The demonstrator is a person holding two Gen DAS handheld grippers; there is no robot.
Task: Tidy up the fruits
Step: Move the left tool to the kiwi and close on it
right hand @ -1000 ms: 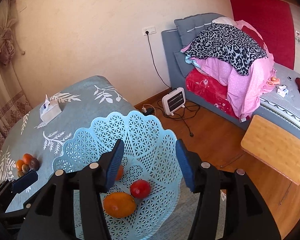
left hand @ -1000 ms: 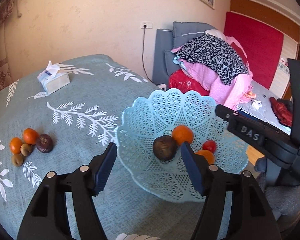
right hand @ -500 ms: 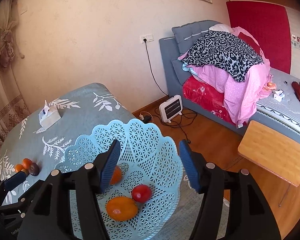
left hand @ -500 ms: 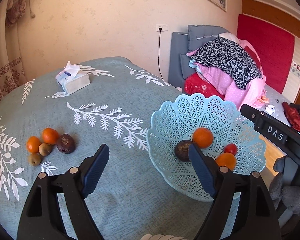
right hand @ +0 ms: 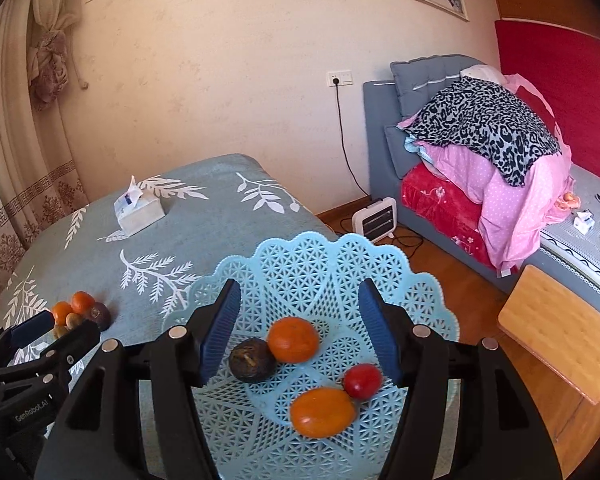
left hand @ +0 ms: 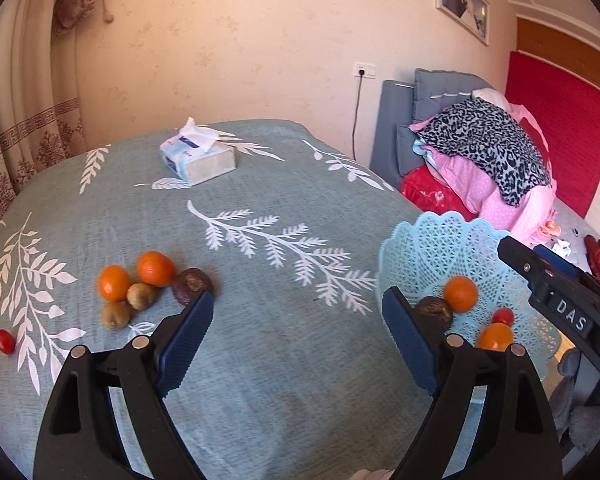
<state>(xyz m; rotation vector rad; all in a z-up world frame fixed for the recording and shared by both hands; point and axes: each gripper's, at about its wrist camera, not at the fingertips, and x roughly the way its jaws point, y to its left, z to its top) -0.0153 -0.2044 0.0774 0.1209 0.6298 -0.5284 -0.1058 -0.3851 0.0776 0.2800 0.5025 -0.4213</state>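
A light blue lattice basket (right hand: 312, 240) sits at the right edge of the teal tablecloth (left hand: 260, 184). It holds two oranges (right hand: 293, 339), a dark passion fruit (right hand: 252, 360) and a red tomato (right hand: 362, 381). My right gripper (right hand: 299, 288) hovers open above them, touching none. My left gripper (left hand: 296, 300) is over bare cloth, its jaws opening with nothing between them. To its left lies a loose cluster: two oranges (left hand: 155, 268), two kiwis (left hand: 141, 296) and a dark passion fruit (left hand: 192, 281). A small red tomato (left hand: 5, 340) lies further left.
A tissue box (left hand: 198, 156) stands at the far side of the table. Beyond the table's right edge are a bed piled with bedding (right hand: 480, 140), a small white heater (right hand: 376, 218) with cables on the floor, and a wooden stool (right hand: 556, 324). Curtains (left hand: 32, 100) hang at left.
The left gripper has swung left, away from the basket toward the loose fruit, and its jaws have widened. The right gripper has drawn back over the basket and opened a little.
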